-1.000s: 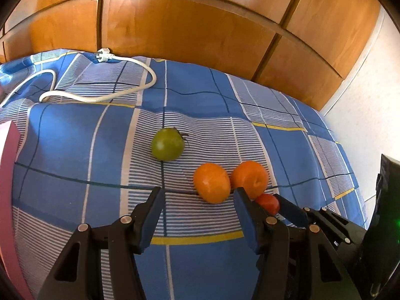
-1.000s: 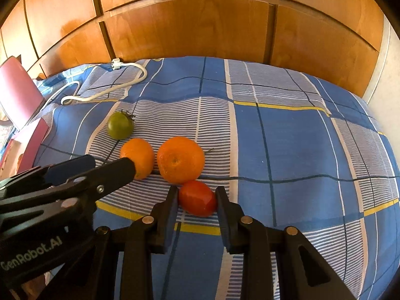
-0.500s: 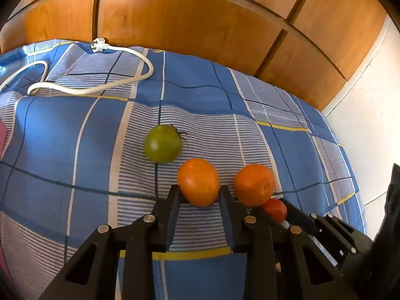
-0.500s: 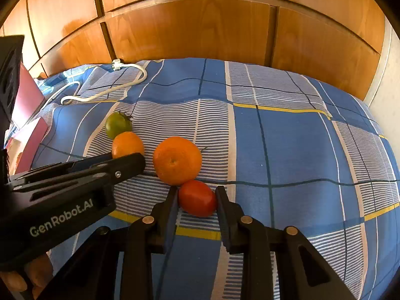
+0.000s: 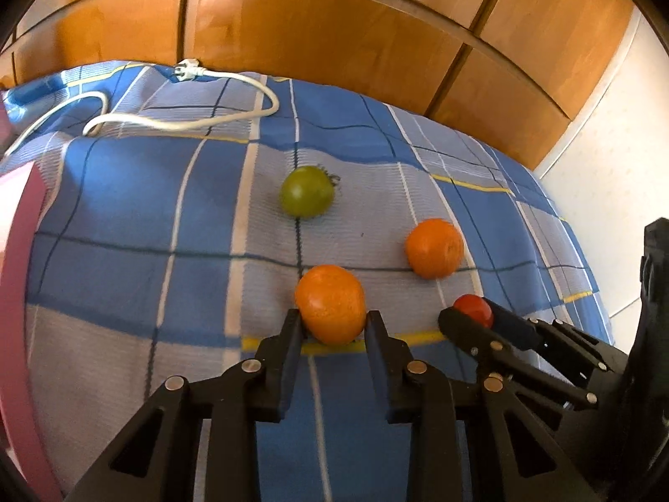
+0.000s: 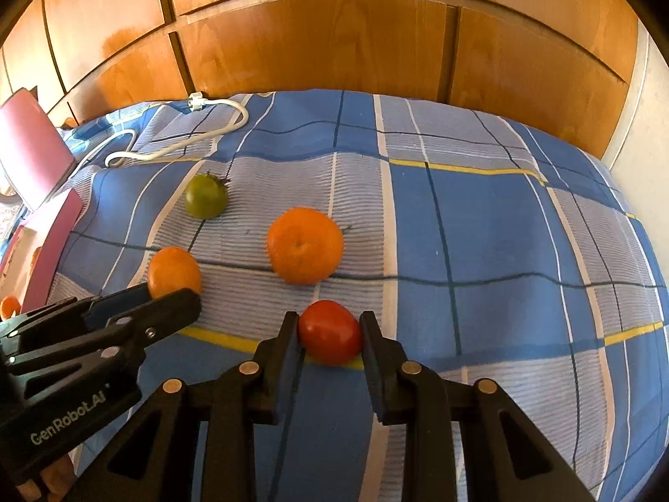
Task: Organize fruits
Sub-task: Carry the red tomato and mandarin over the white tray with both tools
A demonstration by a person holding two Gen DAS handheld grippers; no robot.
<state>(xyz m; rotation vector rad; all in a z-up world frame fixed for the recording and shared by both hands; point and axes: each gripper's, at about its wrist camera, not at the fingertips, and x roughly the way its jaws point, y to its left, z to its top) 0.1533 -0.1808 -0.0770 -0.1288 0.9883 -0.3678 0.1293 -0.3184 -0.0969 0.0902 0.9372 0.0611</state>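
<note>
My left gripper (image 5: 332, 322) is shut on a small orange (image 5: 330, 303) and holds it just above the blue checked bedspread (image 5: 138, 226). My right gripper (image 6: 330, 326) is shut on a red tomato (image 6: 331, 331); it also shows in the left wrist view (image 5: 472, 310). A larger orange (image 6: 305, 257) lies on the bedspread beyond the tomato. A green tomato (image 6: 206, 196) lies farther back to the left. The left gripper with its orange (image 6: 173, 271) shows at the left of the right wrist view.
A white power cord with plug (image 5: 188, 119) snakes across the far left of the bed. A pink box (image 6: 31, 152) stands at the left edge. Wooden wardrobe panels (image 6: 317, 42) rise behind the bed, a white wall (image 5: 606, 146) at the right.
My left gripper closed on the small orange and drew it back and left, away from the larger orange. My right gripper stayed shut on the red tomato.
</note>
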